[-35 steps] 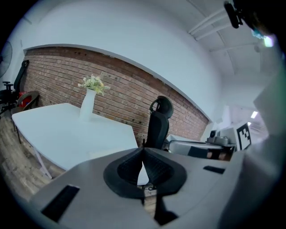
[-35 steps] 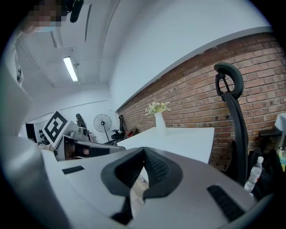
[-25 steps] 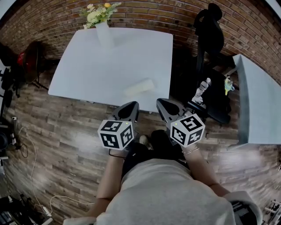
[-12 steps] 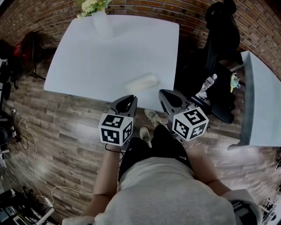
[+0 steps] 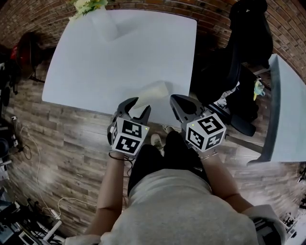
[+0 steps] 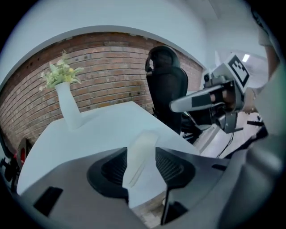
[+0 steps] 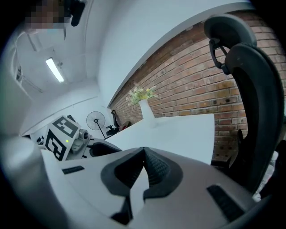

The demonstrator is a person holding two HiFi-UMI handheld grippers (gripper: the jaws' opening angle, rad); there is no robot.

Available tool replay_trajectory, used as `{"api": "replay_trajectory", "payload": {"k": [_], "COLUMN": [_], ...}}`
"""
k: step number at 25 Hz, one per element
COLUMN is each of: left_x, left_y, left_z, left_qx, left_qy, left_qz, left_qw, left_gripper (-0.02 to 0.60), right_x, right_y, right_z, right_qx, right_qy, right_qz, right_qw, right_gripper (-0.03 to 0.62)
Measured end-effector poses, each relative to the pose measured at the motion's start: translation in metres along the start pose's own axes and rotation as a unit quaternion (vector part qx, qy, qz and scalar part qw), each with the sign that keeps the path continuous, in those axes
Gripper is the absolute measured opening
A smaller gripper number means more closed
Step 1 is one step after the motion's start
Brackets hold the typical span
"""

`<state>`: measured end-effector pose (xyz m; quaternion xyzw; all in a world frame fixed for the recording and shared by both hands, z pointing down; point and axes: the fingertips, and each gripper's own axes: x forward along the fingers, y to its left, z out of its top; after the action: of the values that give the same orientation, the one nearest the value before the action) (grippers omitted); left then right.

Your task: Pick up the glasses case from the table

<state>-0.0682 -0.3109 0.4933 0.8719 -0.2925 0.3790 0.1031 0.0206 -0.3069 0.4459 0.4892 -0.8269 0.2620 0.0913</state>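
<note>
The left hand-held gripper [image 5: 136, 105] has just been opening its jaws, the case [image 5: 154, 91] between them at the desk's [image 5: 119, 57] near edge, ungripped; closing likely follows; the right hand-held gripper [image 5: 176, 100] is closed, empty.

An office-style workroom: at twelve o'clock we face a bare brick wall [image 5: 210, 10] behind a white counter [image 5: 119, 52] bearing a vase of flowers [image 6: 67, 100]. A black office chair [image 5: 248, 33] stands at two o'clock, a second white counter [image 5: 289, 95] at three. Loose cables [image 5: 33, 225] trail across the wood-plank floor [image 5: 67, 139] at eight o'clock, under a ceiling strip light [image 7: 54, 69].
</note>
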Motion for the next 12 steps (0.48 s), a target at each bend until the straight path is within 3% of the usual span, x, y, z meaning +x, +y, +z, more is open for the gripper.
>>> {"api": "replay_trajectory", "payload": {"k": [5,12], "left_x": [0.022,0.051], "left_y": [0.004,0.015], "left_z": [-0.009,-0.025], "left_qx": [0.086,0.127], "left_qy": [0.054,0.108], "left_qz": [-0.021,-0.036], "left_qw": [0.9947,0.9854], "left_gripper": [0.246,0.271], "right_x": [0.015,0.027], "right_y": [-0.011,-0.033], "right_z": [-0.004,-0.019], "right_qx": [0.007,0.027], "right_qy": [0.019,0.04], "right_qz": [0.016,0.02], "right_qw": [1.0,0.999], "right_gripper": [-0.002,-0.002]}}
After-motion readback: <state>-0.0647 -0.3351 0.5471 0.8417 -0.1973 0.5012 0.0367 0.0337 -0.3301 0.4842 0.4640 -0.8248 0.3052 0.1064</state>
